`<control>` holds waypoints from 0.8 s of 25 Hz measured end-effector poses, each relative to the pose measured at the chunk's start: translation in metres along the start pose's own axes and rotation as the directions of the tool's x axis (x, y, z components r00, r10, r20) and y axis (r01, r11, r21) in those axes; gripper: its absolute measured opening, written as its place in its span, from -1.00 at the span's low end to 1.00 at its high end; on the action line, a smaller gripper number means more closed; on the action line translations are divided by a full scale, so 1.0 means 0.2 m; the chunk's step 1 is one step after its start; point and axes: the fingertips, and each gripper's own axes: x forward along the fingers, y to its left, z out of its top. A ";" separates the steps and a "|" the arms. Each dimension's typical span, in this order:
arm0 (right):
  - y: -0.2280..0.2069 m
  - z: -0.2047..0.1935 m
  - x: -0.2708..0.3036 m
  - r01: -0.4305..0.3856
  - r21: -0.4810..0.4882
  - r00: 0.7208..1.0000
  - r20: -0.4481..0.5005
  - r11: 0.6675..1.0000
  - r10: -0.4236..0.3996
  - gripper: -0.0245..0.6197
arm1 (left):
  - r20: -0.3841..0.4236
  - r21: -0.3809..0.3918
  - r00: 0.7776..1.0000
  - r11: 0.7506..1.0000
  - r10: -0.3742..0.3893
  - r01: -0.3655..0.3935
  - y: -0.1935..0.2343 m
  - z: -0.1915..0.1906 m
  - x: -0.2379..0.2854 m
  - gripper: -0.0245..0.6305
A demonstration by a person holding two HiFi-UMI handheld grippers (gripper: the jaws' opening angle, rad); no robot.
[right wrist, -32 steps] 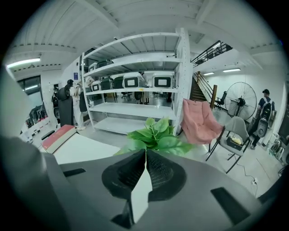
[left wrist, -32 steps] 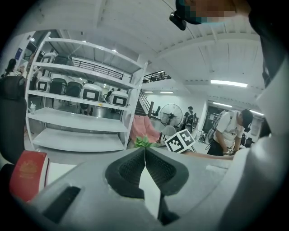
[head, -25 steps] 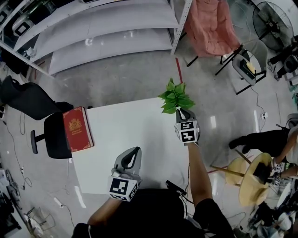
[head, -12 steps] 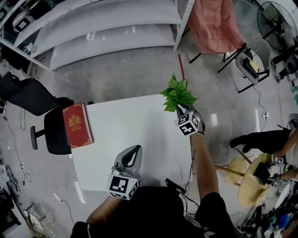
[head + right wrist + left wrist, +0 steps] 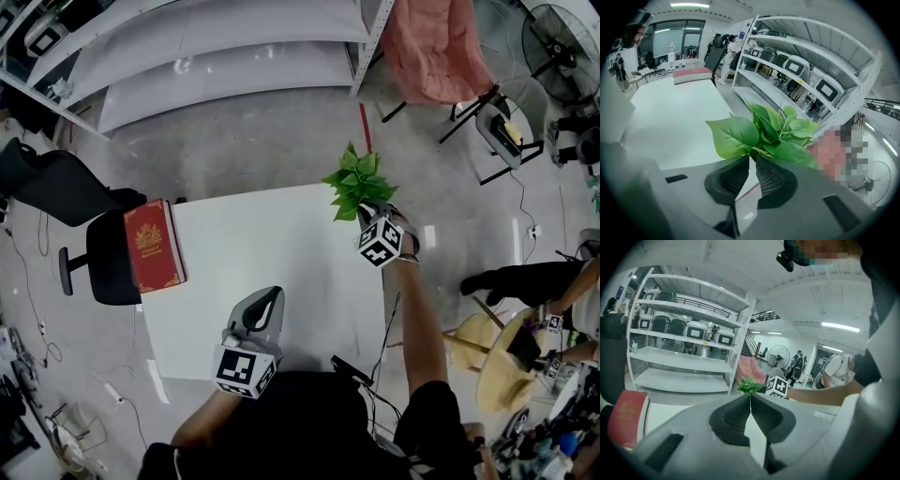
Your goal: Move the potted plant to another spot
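The potted plant (image 5: pixel 355 178) shows as a bunch of green leaves over the far right corner of the white table (image 5: pixel 262 253); its pot is hidden. My right gripper (image 5: pixel 368 210) is shut on the plant's stems, and the leaves (image 5: pixel 768 127) spread just past its tips (image 5: pixel 752 158). My left gripper (image 5: pixel 272 296) hovers over the table's near side, shut with nothing between its jaws (image 5: pixel 750 395). From the left gripper view the plant (image 5: pixel 748 386) sits far off behind the tips.
A red book (image 5: pixel 153 246) lies at the table's left edge, beside a black office chair (image 5: pixel 89 258). White shelving (image 5: pixel 216 56) stands beyond the table. A pink chair (image 5: pixel 436 52) and a person (image 5: pixel 525 281) are at the right.
My right gripper with the plant has drifted slightly right and farther away, and its marker cube has turned. The left gripper has stayed about where it was.
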 end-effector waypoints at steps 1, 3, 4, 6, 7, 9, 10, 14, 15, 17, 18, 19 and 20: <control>0.00 0.00 0.00 -0.006 -0.017 1.000 -0.007 1.000 0.006 -0.88 | -0.002 0.001 1.000 1.000 -0.001 0.001 0.00 0.00 0.00 -0.87; 0.01 -0.01 -0.01 -0.014 -0.060 1.000 -0.023 0.998 0.012 -0.88 | -0.004 0.002 1.000 1.000 -0.003 0.003 -0.01 0.00 0.00 -0.87; 0.01 -0.02 -0.01 -0.014 -0.083 0.999 -0.031 0.996 0.011 -0.88 | -0.004 0.003 1.000 1.000 -0.004 0.004 -0.01 0.00 0.00 -0.87; 0.01 -0.02 -0.01 -0.011 -0.120 0.999 -0.041 0.993 0.006 -0.88 | -0.002 0.007 1.000 1.000 -0.008 0.008 -0.01 -0.01 0.00 -0.87; 0.01 -0.02 -0.01 -0.010 -0.133 0.999 -0.043 0.991 0.004 -0.88 | -0.002 0.006 1.000 1.000 -0.008 0.008 -0.01 -0.01 0.00 -0.87; 0.01 -0.01 0.00 -0.015 -0.150 0.999 -0.046 0.989 0.008 -0.88 | -0.004 0.002 1.000 1.000 -0.003 0.003 -0.01 -0.01 0.00 -0.87; 0.01 -0.01 0.01 -0.020 -0.158 0.999 -0.049 0.987 0.012 -0.88 | -0.005 0.001 1.000 1.000 -0.003 0.003 -0.01 -0.01 0.00 -0.87; 0.02 -0.01 0.03 -0.034 -0.193 0.998 -0.064 0.981 0.022 -0.88 | -0.007 0.005 1.000 1.000 -0.007 0.007 0.00 -0.01 0.00 -0.87; 0.02 -0.01 0.03 -0.038 -0.202 0.997 -0.067 0.979 0.025 -0.88 | -0.007 0.004 1.000 1.000 -0.006 0.006 0.00 -0.02 0.00 -0.87; 0.02 -0.01 0.04 -0.045 -0.222 0.997 -0.075 0.974 0.029 -0.88 | -0.007 0.000 1.000 1.000 -0.005 0.005 0.01 -0.02 0.00 -0.87; 0.02 -0.01 0.05 -0.048 -0.232 0.996 -0.080 0.972 0.030 -0.88 | -0.007 -0.004 1.000 1.000 -0.004 0.004 0.01 -0.02 0.00 -0.87; 0.03 -0.02 0.06 -0.052 -0.241 0.996 -0.085 0.969 0.032 -0.88 | -0.008 -0.005 1.000 1.000 -0.004 0.004 0.01 -0.02 0.00 -0.87; 0.03 -0.02 0.06 -0.058 -0.247 0.995 -0.090 0.967 0.036 -0.88 | -0.008 -0.005 1.000 1.000 -0.004 0.004 0.01 -0.02 0.00 -0.87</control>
